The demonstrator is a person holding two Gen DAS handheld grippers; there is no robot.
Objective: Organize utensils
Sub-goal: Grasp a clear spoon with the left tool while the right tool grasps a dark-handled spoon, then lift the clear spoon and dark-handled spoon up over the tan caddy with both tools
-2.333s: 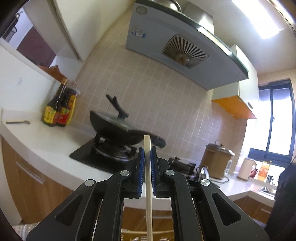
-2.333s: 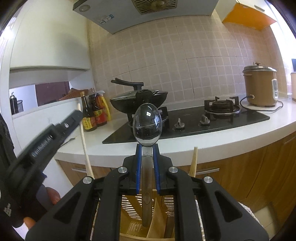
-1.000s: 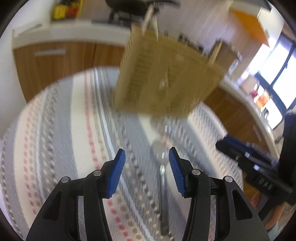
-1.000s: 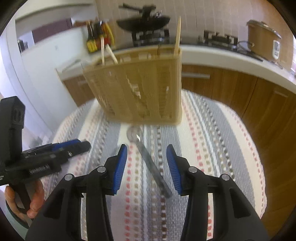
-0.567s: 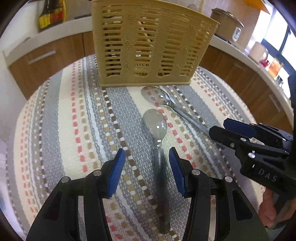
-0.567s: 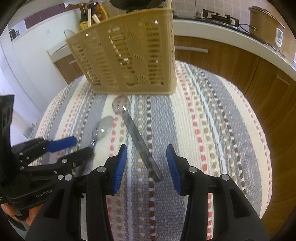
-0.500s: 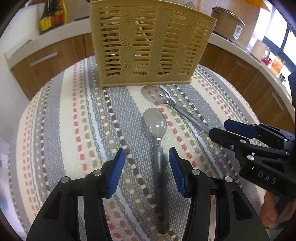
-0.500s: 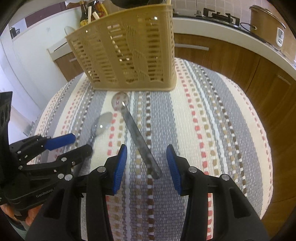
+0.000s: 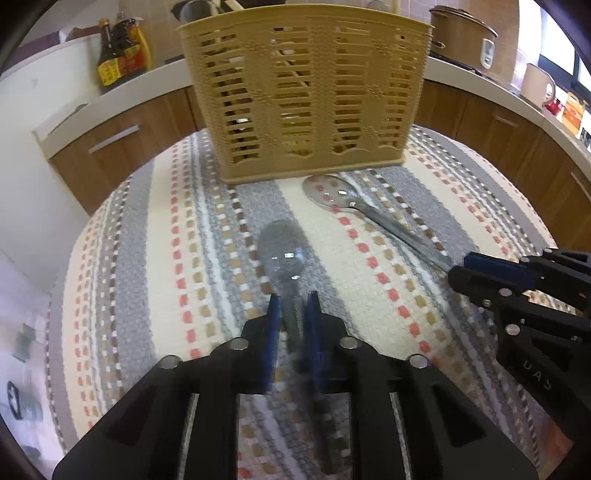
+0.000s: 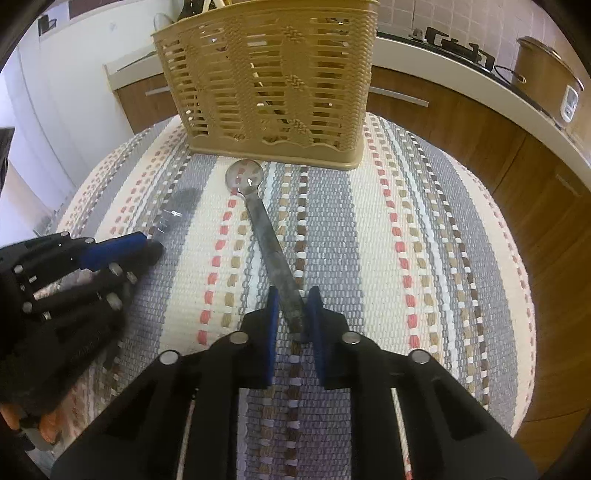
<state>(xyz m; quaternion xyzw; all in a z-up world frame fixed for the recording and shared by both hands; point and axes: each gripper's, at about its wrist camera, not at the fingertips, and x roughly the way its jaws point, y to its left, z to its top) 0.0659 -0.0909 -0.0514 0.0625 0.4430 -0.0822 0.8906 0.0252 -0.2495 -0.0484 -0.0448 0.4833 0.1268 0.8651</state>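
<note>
Two metal spoons lie on a striped woven mat (image 9: 369, 258) in front of a tan slotted utensil basket (image 9: 306, 92). My left gripper (image 9: 292, 308) has its blue pads close on either side of the handle of the near spoon (image 9: 282, 254). My right gripper (image 10: 294, 304) has its pads close around the handle end of the other spoon (image 10: 258, 218). Each gripper shows in the other's view: the right one (image 9: 480, 269) and the left one (image 10: 122, 247). The basket (image 10: 273, 77) holds chopsticks and other utensils, partly hidden.
The mat covers a round table (image 10: 509, 258). Behind it runs a white counter with wooden cabinets (image 9: 122, 125), sauce bottles (image 9: 118, 55), a brown rice cooker (image 9: 461, 33) and a gas hob (image 10: 454, 44).
Both grippers dropped lower and moved forward onto the spoon handles, and their jaws narrowed from wide open to close around the handles. Earlier they held a chopstick and a spoon above the basket.
</note>
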